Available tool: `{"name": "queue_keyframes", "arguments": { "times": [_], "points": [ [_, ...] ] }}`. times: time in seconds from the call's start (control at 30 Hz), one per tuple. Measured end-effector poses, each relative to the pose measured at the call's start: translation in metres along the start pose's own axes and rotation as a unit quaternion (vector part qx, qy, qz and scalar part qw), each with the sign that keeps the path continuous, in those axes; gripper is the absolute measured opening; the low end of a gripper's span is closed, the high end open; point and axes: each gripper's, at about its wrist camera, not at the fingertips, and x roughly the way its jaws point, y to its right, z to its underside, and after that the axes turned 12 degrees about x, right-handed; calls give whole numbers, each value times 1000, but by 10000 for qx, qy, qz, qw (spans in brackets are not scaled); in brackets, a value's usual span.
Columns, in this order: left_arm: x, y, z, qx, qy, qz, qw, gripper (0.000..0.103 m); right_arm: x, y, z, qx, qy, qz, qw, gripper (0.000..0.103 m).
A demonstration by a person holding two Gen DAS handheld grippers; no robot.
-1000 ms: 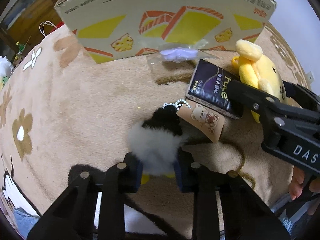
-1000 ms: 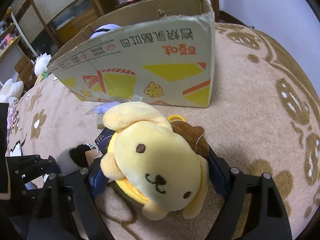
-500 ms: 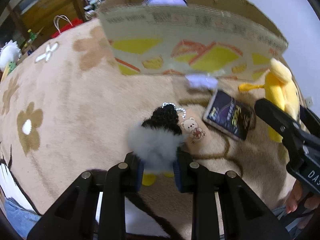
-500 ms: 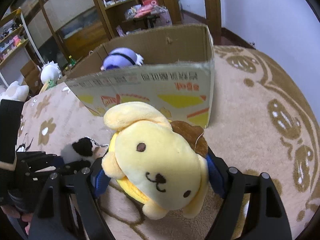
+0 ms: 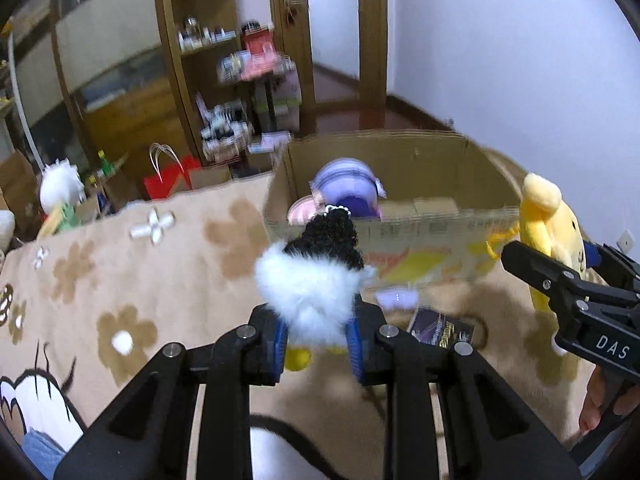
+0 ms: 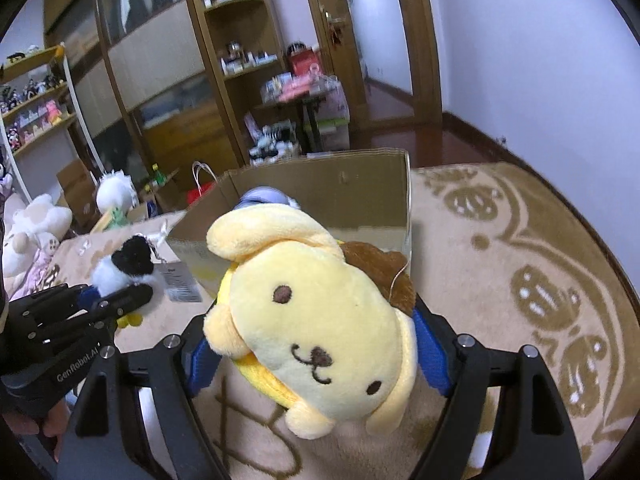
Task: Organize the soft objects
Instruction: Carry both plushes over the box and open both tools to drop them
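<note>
Between the fingers of our left gripper (image 5: 318,338) we grip a small black-and-white fluffy keychain toy (image 5: 314,280), pinched at its white lower body with the black head poking up ahead of the fingertips. Our right gripper (image 6: 320,356) clamps the yellow dog plush (image 6: 316,320) across its sides, face turned back toward the camera. Both toys hang clear of the beige carpet (image 5: 120,280). Below and just beyond the left fingers, a dark flat packet (image 5: 440,328) and a pale purple bagged item (image 5: 396,298) lie on the carpet. Farther ahead stands the open cardboard box (image 5: 400,216), with a purple plush (image 5: 348,188) already inside. We judge two toys are mid-delivery, with the floor items left.
</note>
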Motion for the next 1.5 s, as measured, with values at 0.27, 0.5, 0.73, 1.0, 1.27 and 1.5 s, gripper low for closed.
{"name": "queue_keyframes", "arguments": {
  "times": [0.27, 0.5, 0.73, 1.0, 1.27, 1.5],
  "points": [
    [-12, -12, -23, 92, 626, -219, 9978, 23, -12, -18, -18, -410, 485, 66, 9980, 85],
    [0, -20, -42, 236, 697, -248, 9970, 23, 0, -31, -37, -801, 493, 128, 9955, 85],
    [17, -30, -67, 197, 804, -147, 9965, 24, 13, -34, -66, -1042, 514, 102, 9932, 85],
    [49, -35, -79, 83, 639, -38, 9979, 24, 38, -29, -70, -1061, 380, 166, 9935, 85],
    [72, -28, -72, 136, 511, 110, 9985, 25, 60, -20, -65, -871, 273, 247, 9955, 86],
    [83, -25, -66, 134, 328, 268, 9990, 29, 62, -14, -63, -729, 296, 210, 9967, 87]
  ]
}}
